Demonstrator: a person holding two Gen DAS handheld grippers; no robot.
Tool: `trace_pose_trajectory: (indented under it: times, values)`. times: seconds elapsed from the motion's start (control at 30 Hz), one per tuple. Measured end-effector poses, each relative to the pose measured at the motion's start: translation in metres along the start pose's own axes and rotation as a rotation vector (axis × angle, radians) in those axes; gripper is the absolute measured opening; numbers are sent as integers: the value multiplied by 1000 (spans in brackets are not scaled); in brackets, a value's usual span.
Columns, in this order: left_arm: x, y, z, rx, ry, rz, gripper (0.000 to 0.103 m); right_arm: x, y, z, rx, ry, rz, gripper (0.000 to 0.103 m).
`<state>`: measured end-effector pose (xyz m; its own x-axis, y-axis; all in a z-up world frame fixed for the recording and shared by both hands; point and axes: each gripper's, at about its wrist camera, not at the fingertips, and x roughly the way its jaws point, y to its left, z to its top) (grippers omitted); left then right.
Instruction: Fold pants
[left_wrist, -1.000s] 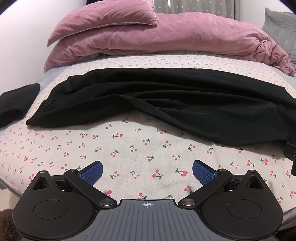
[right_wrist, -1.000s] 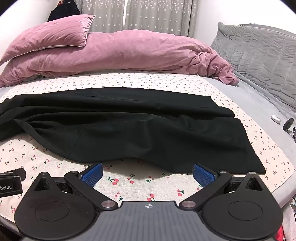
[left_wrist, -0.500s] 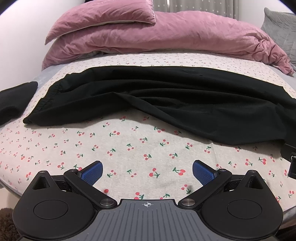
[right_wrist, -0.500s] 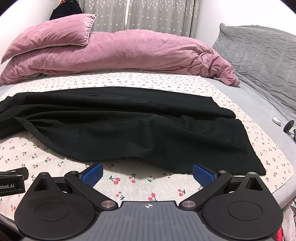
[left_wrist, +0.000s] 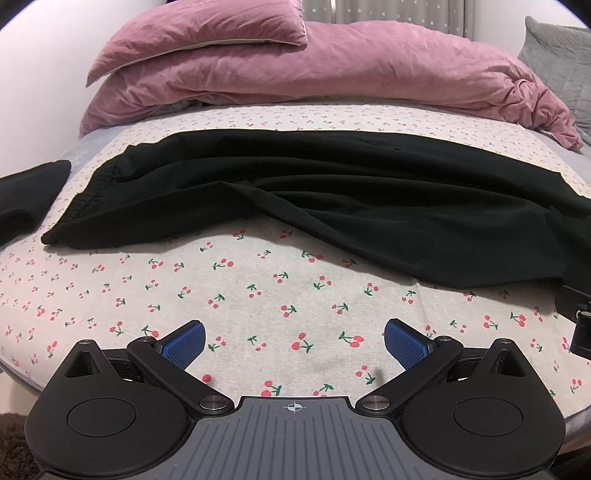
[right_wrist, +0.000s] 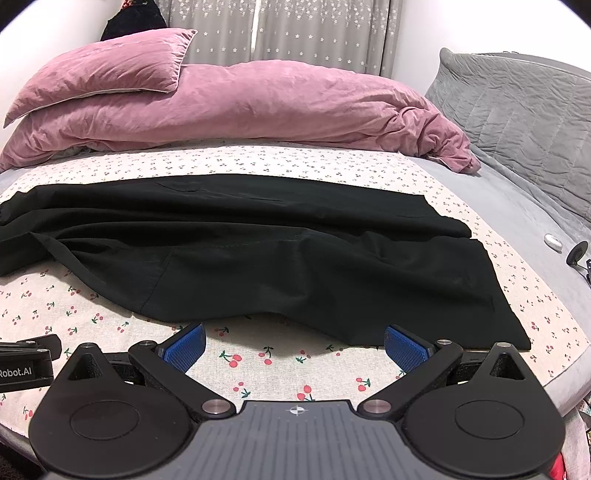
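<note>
Pants (right_wrist: 280, 258) lie w/ hem touching right claw (right_wrist: 294, 345), well ahead of left claw (left_wrist: 294, 343); both spread wide, empty.

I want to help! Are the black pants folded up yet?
Not folded small yet. The black pants lie stretched long across the cherry-print sheet, rumpled, one leg seemingly over the other.

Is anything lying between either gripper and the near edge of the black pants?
Nothing visible. Only bare cherry-print sheet separates the open left gripper and the open right gripper from the pants. The other dark garment lies apart, at far left.
</note>
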<state>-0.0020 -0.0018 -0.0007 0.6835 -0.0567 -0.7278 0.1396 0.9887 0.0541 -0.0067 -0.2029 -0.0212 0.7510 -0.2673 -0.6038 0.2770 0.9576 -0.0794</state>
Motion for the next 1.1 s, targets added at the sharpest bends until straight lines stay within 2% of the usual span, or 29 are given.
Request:
trace_pose_trajectory:
  times: [1.1]
  values:
    - [0, 5, 0, -10, 0, 1, 103, 3, 0, -1, -16, 18, -7, 103]
